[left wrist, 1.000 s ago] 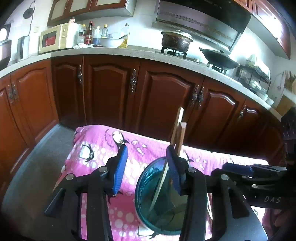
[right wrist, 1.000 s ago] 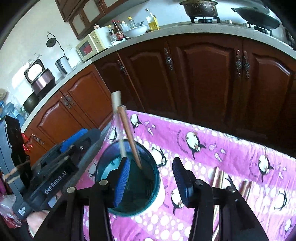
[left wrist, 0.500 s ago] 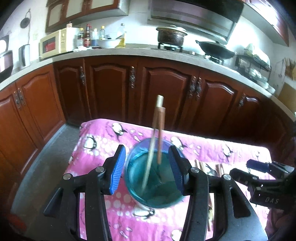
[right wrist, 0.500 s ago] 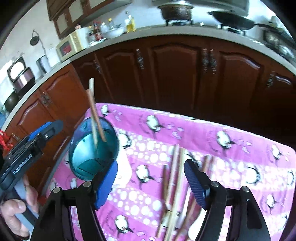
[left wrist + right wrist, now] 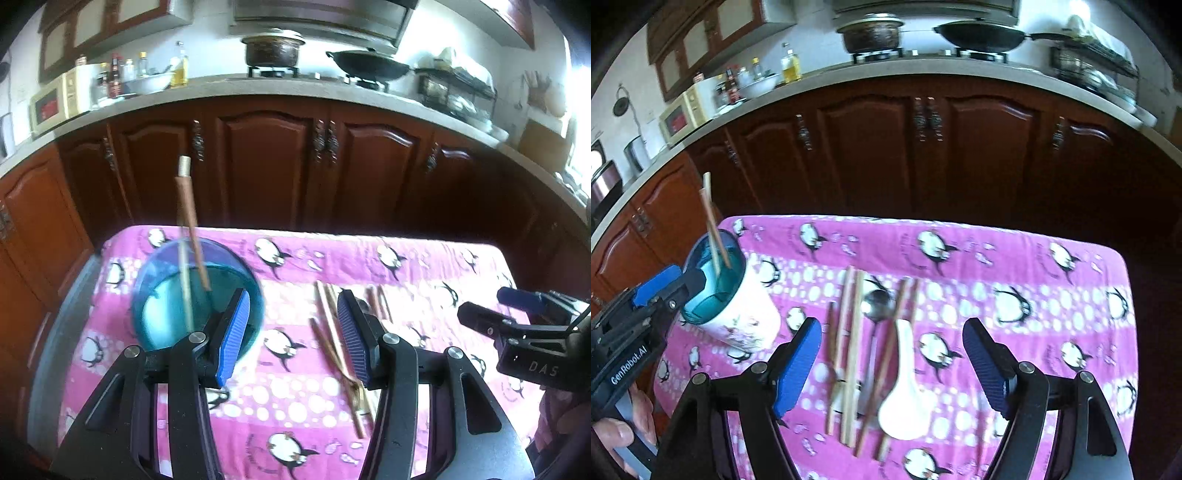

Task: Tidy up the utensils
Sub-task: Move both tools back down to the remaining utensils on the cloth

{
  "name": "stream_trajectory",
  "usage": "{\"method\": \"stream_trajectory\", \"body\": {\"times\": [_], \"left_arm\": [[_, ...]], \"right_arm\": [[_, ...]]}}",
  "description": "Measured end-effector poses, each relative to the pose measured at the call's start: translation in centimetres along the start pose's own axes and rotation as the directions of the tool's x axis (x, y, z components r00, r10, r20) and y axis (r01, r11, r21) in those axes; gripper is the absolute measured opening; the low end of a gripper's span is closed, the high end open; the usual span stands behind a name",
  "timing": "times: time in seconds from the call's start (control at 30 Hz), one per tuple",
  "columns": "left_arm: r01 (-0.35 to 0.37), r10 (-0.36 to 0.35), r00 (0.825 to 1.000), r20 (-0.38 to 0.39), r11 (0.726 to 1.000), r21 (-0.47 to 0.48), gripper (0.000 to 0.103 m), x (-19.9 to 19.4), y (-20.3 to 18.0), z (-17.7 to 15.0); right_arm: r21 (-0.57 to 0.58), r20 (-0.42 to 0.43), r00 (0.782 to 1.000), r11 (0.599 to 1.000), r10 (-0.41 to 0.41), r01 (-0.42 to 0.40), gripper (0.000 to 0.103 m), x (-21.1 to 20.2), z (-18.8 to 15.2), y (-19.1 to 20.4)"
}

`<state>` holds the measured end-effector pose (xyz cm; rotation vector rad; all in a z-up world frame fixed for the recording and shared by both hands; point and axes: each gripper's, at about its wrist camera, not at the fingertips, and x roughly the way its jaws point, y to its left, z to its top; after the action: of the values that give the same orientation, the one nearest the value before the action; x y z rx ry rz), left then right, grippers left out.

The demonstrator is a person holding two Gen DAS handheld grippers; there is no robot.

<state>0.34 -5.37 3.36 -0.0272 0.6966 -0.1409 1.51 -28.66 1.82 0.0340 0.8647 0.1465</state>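
Both tongs have swung from the teal-rimmed white cup (image 5: 733, 306), two chopsticks standing inside, toward the loose wooden chopsticks (image 5: 851, 347); right gripper (image 5: 892, 360) just opened, left gripper (image 5: 293, 332) open, both empty, next pickup likely

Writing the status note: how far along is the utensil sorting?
Done: two chopsticks stand in the cup. In hand: nothing; right claw hangs open over the pile, left claw is open too. Left: loose chopsticks, metal spoon and white spoon on the cloth.
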Motion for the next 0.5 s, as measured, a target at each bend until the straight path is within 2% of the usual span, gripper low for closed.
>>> {"method": "stream_trajectory", "body": {"times": [0.2,0.5], "left_arm": [[0.022,-0.022,1.000,-0.018,0.999,0.034,0.049,0.9,-2.2,-0.4],[0.017,-0.015,0.999,-0.041,0.999,0.047,0.049,1.8,-2.9,-1.0]], "right_arm": [[0.017,0.001,0.999,0.999,-0.044,0.044,0.077,-0.8,-0.8,-2.1],[0.032,-0.020,0.998,0.998,-0.052,0.052,0.079,-0.3,-1.3,-3.3]]}}
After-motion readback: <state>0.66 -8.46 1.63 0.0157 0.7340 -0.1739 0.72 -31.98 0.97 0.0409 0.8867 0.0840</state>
